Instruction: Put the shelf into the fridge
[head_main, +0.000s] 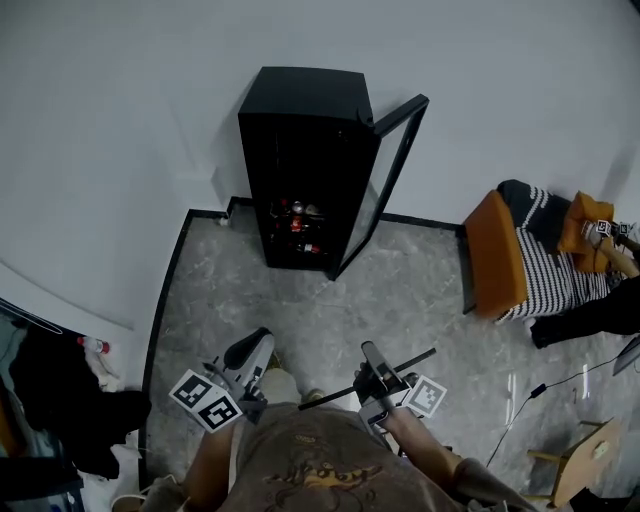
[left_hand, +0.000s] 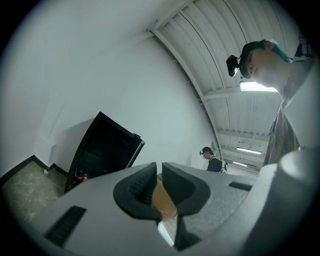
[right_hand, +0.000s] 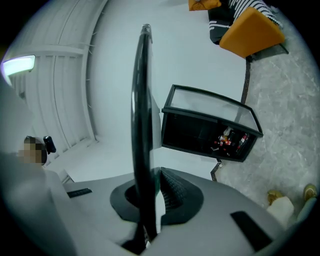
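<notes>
Clamping the shelf (right_hand: 142, 100) edge-on: right tool (right_hand: 150, 182). Left tool (left_hand: 159, 169): nearly shut, empty. Only left gripper view shows a distant person (left_hand: 214, 163) at 4 o'clock.

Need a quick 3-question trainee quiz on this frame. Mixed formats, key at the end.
1. True or false: the door of the fridge is shut.
2. What does the right gripper hold? A) a bottle B) the shelf C) nothing
3. Fill in: the drinks sit near the ___ of the fridge.

Key: 1 false; 2 B; 3 bottom.
</notes>
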